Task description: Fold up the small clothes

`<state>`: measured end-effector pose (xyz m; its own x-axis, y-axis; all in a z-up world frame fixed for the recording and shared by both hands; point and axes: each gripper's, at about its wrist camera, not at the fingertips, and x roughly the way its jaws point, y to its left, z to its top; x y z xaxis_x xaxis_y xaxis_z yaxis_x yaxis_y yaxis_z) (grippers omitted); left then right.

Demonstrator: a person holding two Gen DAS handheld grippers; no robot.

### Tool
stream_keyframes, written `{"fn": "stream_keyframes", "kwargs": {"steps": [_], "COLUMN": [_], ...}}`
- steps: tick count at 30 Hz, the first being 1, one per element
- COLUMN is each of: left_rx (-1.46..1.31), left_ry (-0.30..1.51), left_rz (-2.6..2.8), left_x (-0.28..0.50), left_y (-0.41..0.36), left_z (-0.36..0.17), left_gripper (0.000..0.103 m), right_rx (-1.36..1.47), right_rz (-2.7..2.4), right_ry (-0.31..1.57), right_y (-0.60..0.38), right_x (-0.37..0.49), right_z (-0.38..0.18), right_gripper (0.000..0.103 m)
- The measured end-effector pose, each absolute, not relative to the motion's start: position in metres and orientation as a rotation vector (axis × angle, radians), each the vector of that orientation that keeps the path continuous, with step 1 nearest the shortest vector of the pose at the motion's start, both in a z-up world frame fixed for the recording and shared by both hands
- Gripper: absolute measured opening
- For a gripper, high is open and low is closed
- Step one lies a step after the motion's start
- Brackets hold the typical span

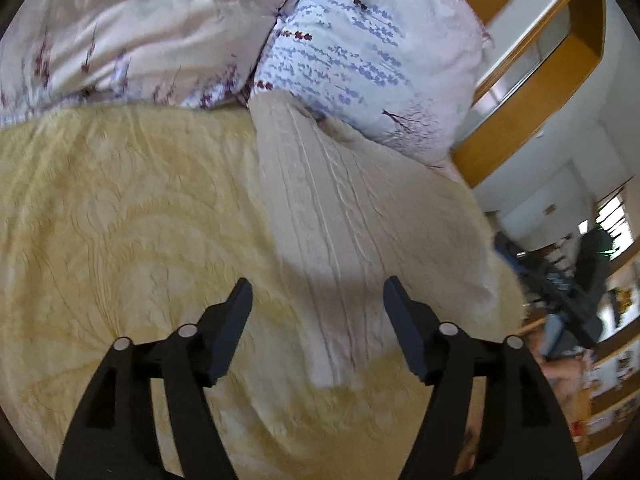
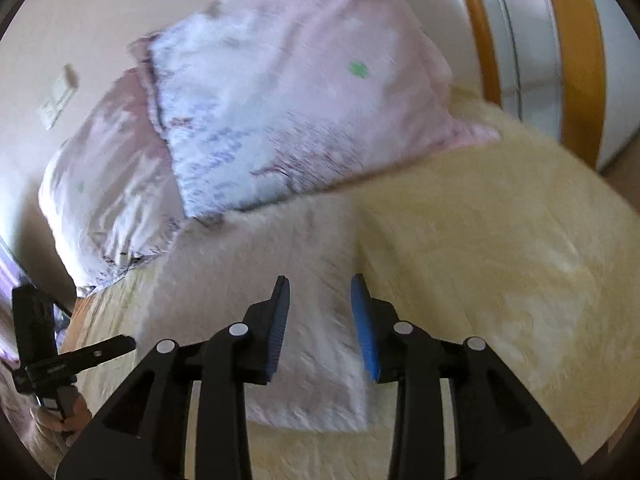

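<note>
Bed point(image 1: 120, 208) has a pale yellow quilted cover with embossed swirl pattern, fills most of both views. 2 pillows at the head end: a pinkish satin one point(image 1: 132, 32) and a white one with lavender print point(image 1: 360, 48), side by side and touching, both resting on the cover. Wooden headboard frame point(image 1: 520, 92) runs behind them.

Cream cable-knit garment point(image 1: 340, 232) lies flat on the cover as a long folded strip, far end tucked up against the lavender pillow, near end squared off in front of both claws. In the right wrist view it's motion-blurred but the same strip point(image 2: 288, 320) shows, with a straight edge along its right side.

Left claw point(image 1: 318, 320): wide open, nothing between the fingers, hovering above the garment's near end. Right claw point(image 2: 320, 324): partly open, narrower gap, blue pads point(image 2: 366, 340) visible, empty, above the garment. Left claw also shows at the right view's lower left edge point(image 2: 76, 356).
</note>
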<state>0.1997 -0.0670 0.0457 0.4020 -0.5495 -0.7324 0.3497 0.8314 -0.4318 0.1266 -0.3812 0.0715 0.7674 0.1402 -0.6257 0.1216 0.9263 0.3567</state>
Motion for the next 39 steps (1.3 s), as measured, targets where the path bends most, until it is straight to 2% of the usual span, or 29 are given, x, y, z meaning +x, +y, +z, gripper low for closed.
{"fn": "stream_keyframes", "kwargs": {"steps": [6,10,18,21,23,24,27,29,39], "left_rx": [-0.162,-0.117,-0.038,-0.047,-0.062,-0.063,-0.058,-0.061,-0.211], "left_ry": [1.028,1.029,1.005,1.006,1.017,1.019,1.014,1.016,1.090], "left_rz": [-0.511,-0.500,-0.477,-0.477,-0.480,-0.480,-0.480,-0.479,-0.545], "left_x": [0.212,0.215,0.210,0.212,0.214,0.214,0.213,0.213,0.233], "left_y": [-0.084,-0.093,-0.109,-0.105,-0.103,-0.102,-0.102,-0.102,-0.089], "left_z": [0.041,0.039,0.039,0.039,0.038,0.038,0.038,0.038,0.031], "left_gripper": [0.076,0.080,0.080,0.081,0.081,0.082,0.083,0.084,0.085], "right_rx": [0.327,0.331,0.432,0.536,0.590,0.600,0.624,0.651,0.745], "right_rz": [0.070,-0.008,-0.024,0.016,0.016,0.006,-0.011,-0.020,-0.013], "right_ry": [0.742,0.904,0.923,0.864,0.836,0.830,0.835,0.848,0.927], "right_y": [-0.359,-0.365,-0.380,-0.394,-0.402,-0.406,-0.416,-0.422,-0.443], "right_x": [0.153,0.182,0.192,0.179,0.173,0.172,0.171,0.173,0.189], "right_z": [0.069,0.033,0.031,0.042,0.046,0.048,0.047,0.043,0.020], "right_gripper": [0.035,0.035,0.038,0.049,0.066,0.068,0.071,0.078,0.078]}}
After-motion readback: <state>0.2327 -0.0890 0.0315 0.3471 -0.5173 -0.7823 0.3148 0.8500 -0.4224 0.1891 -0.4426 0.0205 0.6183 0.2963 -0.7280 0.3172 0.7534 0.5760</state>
